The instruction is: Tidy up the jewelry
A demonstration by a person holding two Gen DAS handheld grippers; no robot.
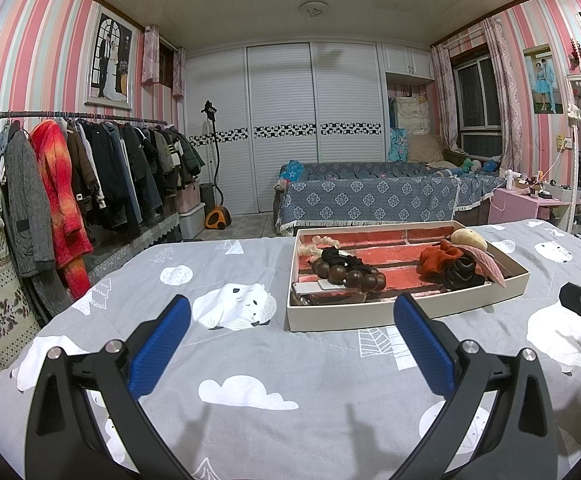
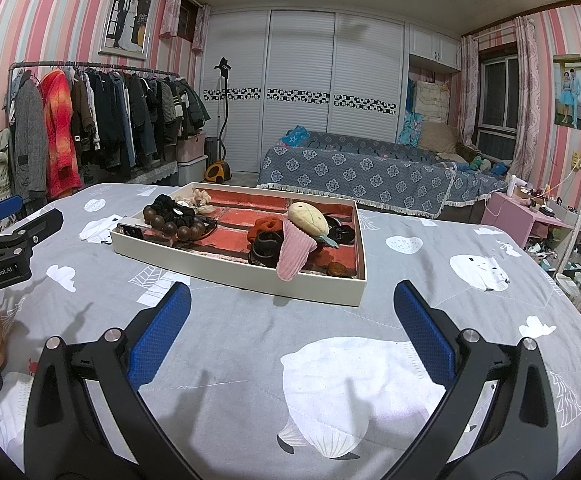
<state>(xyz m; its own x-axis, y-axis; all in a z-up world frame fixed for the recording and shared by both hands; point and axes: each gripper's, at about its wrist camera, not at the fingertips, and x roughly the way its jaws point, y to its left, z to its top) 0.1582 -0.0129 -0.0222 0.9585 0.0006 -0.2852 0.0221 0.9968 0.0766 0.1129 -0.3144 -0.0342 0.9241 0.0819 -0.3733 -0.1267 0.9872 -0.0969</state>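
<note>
A bed (image 2: pixel 250 344) is carrying everything here, and a grey quilt (image 1: pixel 274 364) printed with white polar bears, clouds and trees is covering its whole top. One thing is lying directly on the quilt: a shallow cream tray (image 2: pixel 226 268) with a red brick-pattern floor. In the right wrist view the tray is sitting toward 12 o'clock from the middle of the bed, turned at a slant, with its long near wall running down toward 4 o'clock. In the left wrist view the same tray (image 1: pixel 354 316) is lying toward 1 o'clock, its near wall facing the camera.
</note>
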